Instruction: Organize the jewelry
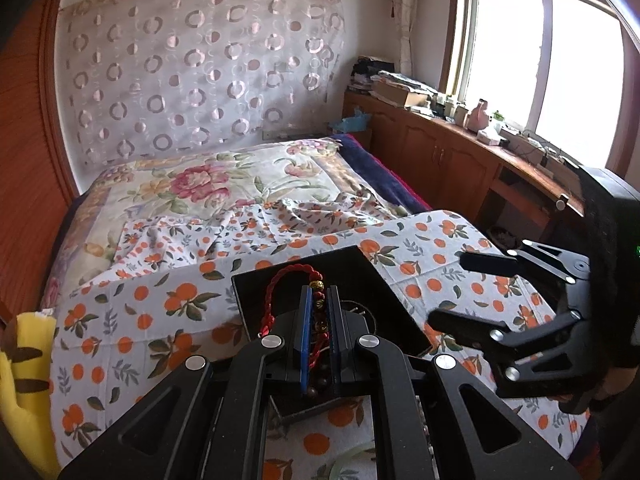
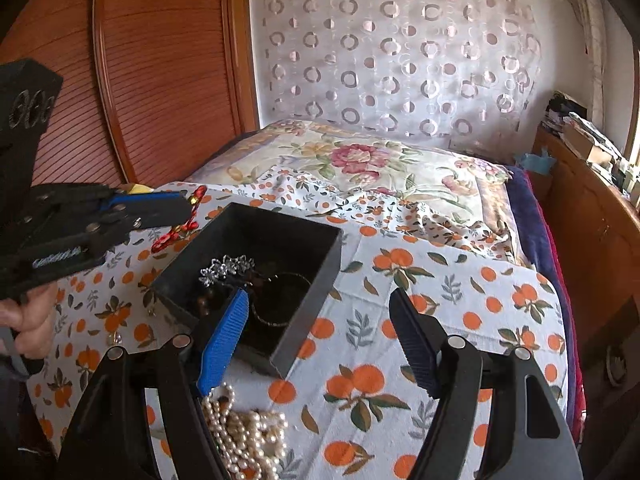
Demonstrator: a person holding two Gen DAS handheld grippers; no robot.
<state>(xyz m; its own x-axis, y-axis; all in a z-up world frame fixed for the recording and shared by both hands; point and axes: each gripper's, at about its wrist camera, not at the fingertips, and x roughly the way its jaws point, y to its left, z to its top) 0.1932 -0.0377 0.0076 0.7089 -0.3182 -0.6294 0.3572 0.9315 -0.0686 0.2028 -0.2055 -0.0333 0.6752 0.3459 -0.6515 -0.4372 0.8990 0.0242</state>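
The left gripper (image 1: 319, 312) has its jaws clamped on a red braided bracelet (image 1: 280, 292) above the black box (image 2: 256, 264). The right gripper (image 2: 320, 336) jaws stand apart, empty, with a pearl necklace (image 2: 244, 436) just below them.

Left wrist view: sits behind its own left gripper (image 1: 319, 312), angled down, close over the black box (image 1: 360, 276) on the orange-print cloth (image 1: 132, 320); window (image 1: 560, 60) upper right. Right wrist view: same downward tilt, close, from further right; wooden door (image 2: 160, 72) upper left. Shared: box, cloth, bed (image 2: 360, 160), circle-pattern curtain (image 2: 400, 48). Each view catches the other gripper at frame edge.
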